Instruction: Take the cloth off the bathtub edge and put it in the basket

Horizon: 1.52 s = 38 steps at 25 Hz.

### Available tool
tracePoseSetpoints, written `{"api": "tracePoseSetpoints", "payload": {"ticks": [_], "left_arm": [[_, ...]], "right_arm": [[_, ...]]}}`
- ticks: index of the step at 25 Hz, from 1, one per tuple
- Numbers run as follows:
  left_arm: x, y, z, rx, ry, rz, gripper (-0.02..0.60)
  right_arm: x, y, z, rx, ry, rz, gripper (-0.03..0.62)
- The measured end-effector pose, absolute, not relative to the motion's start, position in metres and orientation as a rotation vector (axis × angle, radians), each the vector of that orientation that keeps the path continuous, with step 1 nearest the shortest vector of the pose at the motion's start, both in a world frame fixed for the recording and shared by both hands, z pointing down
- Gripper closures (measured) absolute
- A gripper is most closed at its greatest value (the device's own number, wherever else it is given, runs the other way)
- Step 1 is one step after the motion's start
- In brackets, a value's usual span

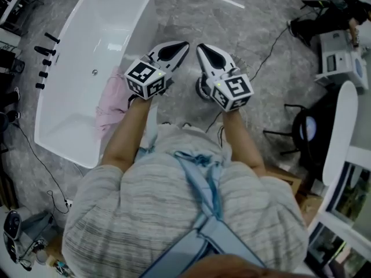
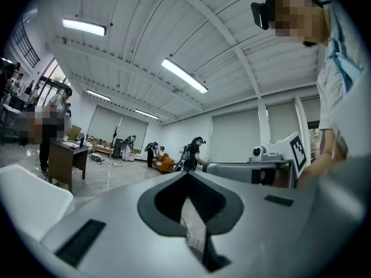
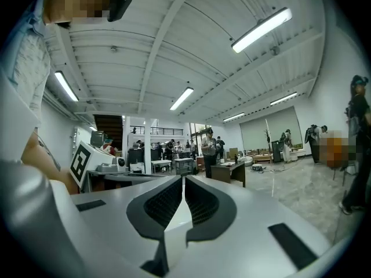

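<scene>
Jaws of left gripper (image 1: 180, 46) and right gripper (image 1: 202, 50) are clenched, empty; the left should open wide before lowering onto the cloth (image 1: 110, 104) on the bathtub (image 1: 116, 33) edge

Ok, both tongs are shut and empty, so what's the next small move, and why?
Probably open the left tongs and swing them down toward the pink cloth. The cloth hangs over the bathtub rim right beside that hand, untouched, while the tongs are closed on nothing and point out across the room, past it.
</scene>
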State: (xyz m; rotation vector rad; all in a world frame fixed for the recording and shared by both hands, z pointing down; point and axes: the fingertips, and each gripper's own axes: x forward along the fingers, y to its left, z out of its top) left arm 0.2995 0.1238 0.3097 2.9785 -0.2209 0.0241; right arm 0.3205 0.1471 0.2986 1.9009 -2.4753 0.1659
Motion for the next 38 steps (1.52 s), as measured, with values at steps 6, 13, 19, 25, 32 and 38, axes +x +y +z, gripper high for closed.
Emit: {"api": "tracePoseSetpoints", "payload": {"ticks": [6,13,19,25,32,38], "left_arm": [[0.289,0.118,0.314,2.975,-0.282,0.031,0.578],[0.278,0.088,0.321,2.955,-0.29,0.019,0.578],[0.256,0.046,0.327,2.933,-0.287,0.011,0.578],[0.238,0.009,0.336,2.917,-0.257,0.012,0.578],[0.212,-0.023,0.349,2.905,-0.223,0.05,0.578],[0.18,-0.048,0.356,2.902,-0.225,0.059,0.578]], "right_arm": [[0.308,0.138,0.305,1.844,-2.534,0.148,0.591],[0.294,0.111,0.311,1.817,-2.546,0.181,0.591],[0.279,0.072,0.32,1.868,-2.502,0.244,0.591],[0.253,0.035,0.325,1.86,-2.486,0.249,0.591],[0.229,0.001,0.337,1.884,-2.47,0.294,0.591],[0.202,-0.023,0.351,1.89,-2.474,0.305,0.591]]}}
